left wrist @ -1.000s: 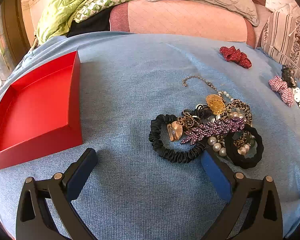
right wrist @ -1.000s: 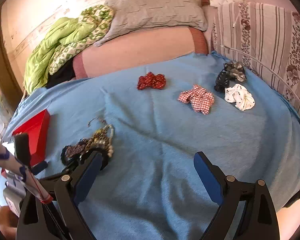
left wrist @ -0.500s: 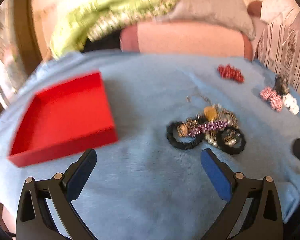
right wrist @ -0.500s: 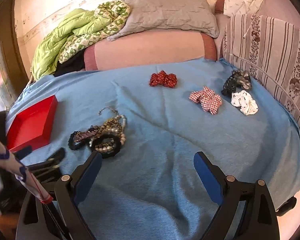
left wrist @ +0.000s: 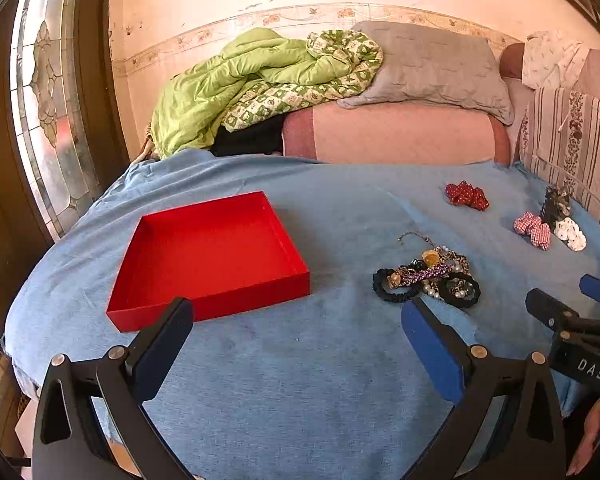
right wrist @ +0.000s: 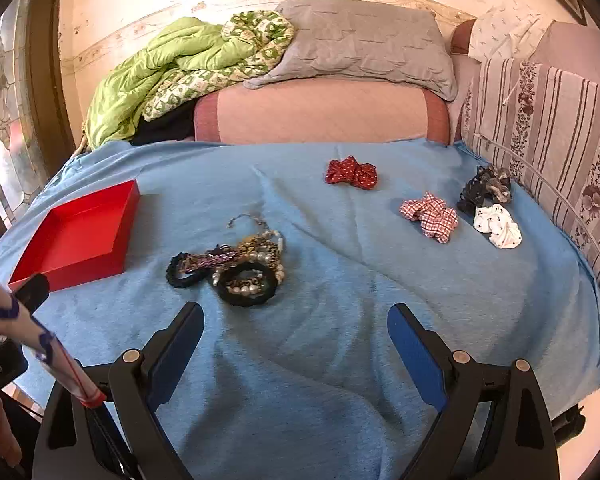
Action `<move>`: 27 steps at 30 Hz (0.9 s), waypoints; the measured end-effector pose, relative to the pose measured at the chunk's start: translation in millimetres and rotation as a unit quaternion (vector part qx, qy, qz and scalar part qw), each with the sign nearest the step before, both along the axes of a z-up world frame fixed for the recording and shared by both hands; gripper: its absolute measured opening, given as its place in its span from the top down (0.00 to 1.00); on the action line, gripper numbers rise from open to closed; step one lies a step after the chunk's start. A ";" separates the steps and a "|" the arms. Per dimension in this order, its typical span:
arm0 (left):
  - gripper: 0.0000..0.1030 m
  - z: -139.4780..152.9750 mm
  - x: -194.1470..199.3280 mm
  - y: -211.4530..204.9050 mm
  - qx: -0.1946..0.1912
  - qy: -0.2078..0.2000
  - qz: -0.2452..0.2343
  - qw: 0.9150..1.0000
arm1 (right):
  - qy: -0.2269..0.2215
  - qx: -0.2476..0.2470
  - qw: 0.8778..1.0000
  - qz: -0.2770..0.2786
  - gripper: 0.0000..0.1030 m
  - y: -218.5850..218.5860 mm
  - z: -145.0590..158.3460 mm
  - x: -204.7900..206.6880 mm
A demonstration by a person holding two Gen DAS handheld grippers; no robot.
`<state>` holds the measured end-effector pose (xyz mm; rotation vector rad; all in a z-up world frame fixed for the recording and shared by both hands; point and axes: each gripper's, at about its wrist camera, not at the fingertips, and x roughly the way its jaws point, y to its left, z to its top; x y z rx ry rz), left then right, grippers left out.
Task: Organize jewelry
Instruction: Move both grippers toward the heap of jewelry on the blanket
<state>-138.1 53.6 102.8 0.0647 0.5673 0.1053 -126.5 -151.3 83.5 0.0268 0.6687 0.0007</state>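
A tangled heap of jewelry [left wrist: 428, 278] [right wrist: 232, 268], with black scrunchies, pearl strands, a purple beaded piece and a gold pendant, lies on the blue blanket. An empty red tray [left wrist: 208, 256] [right wrist: 80, 232] sits to its left. My left gripper [left wrist: 296, 332] is open and empty, held back near the bed's front edge, below the tray and the heap. My right gripper [right wrist: 296, 334] is open and empty too, low in front of the heap. The right gripper's body [left wrist: 572, 328] shows at the right edge of the left wrist view.
A red polka-dot bow [right wrist: 352, 173], a checked bow [right wrist: 430, 216], a white scrunchie [right wrist: 498, 226] and a dark hair clip [right wrist: 482, 188] lie at the far right. A green quilt [right wrist: 172, 64], a grey pillow [right wrist: 364, 44] and a pink bolster [right wrist: 320, 112] line the back. A striped cushion [right wrist: 548, 120] borders the right side.
Both grippers have pulled back and up from the bed, so the jewelry heap and the tray look smaller and farther away. Nothing was picked up.
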 end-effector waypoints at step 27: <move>0.00 -10.5 8.5 6.6 0.002 0.022 0.013 1.000 | 0.009 0.007 1.000 0.005 0.07 2.6 -3.2 4.4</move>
